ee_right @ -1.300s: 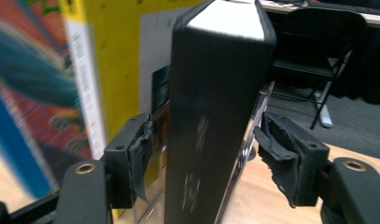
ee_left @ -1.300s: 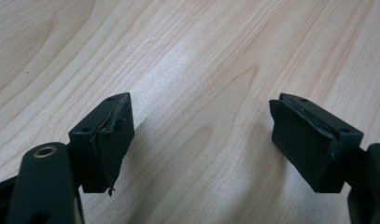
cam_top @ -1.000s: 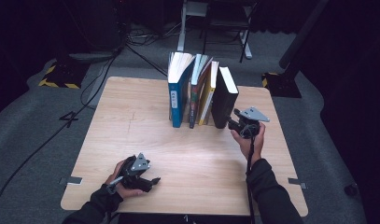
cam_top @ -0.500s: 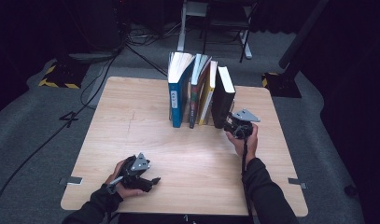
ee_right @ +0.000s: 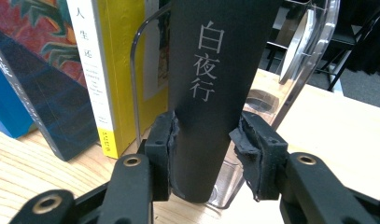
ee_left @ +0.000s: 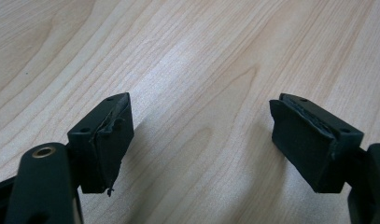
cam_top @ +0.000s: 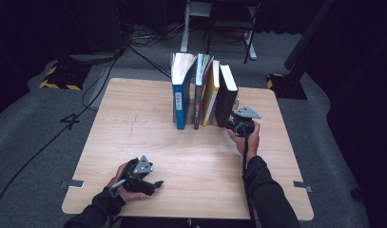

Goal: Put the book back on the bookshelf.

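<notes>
While the right gripper [ee_right: 204, 140] reaches in at the foot of the black book [ee_right: 215, 88], its two jaws stand on either side of the spine, low down near the tabletop. The jaw on the nine o'clock side lies flush against the cover; the jaw on the three o'clock side sits at the spine's edge, and whether its torn pad is truly pressing cannot be told. These jaws have just been closing and then easing a little, with the book between them.

From the high view, the black book [cam_top: 226, 95] stands upright at the three o'clock end of a short row of books, toward twelve o'clock on the wooden table [cam_top: 134, 123]. Just beside it at nine o'clock is a yellow book [cam_top: 211, 95], then a dark patterned book [cam_top: 199, 90], then a blue book [cam_top: 181, 95] at the nine o'clock end. A clear plastic bookend [ee_right: 295, 70] stands against the black book, curving up behind it and to its three o'clock side in the right gripper view.

Down at seven o'clock on the table, the left gripper [cam_top: 150, 185] rests in the person's left hand [cam_top: 122, 183], well apart from the books. Its jaws are spread wide over bare wood with nothing between them.
</notes>
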Tool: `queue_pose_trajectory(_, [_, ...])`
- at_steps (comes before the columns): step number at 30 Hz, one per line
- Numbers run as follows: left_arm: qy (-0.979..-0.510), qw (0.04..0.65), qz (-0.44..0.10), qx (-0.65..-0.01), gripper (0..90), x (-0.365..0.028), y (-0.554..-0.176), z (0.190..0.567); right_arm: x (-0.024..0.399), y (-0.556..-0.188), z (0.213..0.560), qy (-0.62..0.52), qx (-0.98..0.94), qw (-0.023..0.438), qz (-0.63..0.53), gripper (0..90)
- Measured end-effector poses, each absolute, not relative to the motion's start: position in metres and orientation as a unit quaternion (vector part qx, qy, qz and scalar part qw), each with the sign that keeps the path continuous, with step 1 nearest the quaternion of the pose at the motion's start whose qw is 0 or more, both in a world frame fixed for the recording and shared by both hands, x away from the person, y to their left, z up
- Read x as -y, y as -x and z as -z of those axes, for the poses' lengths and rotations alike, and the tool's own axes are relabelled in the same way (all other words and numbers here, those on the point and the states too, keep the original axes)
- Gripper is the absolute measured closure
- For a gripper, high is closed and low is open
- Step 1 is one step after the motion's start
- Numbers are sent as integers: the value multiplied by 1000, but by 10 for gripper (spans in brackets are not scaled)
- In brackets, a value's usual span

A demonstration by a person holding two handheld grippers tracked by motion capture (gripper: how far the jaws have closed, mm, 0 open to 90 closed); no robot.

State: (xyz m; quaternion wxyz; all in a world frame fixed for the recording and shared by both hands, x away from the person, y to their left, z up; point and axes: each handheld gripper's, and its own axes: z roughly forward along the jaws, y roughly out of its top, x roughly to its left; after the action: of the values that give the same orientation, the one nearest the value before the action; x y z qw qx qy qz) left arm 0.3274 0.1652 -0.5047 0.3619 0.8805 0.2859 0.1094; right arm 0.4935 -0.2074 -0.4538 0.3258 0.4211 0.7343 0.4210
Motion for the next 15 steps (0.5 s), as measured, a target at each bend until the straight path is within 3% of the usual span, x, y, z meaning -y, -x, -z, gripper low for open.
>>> queue_pose_trajectory(15, [-880,361,-110,-287,210,-165,-327,505,217,-475,433,-380,-779,312,-390,435])
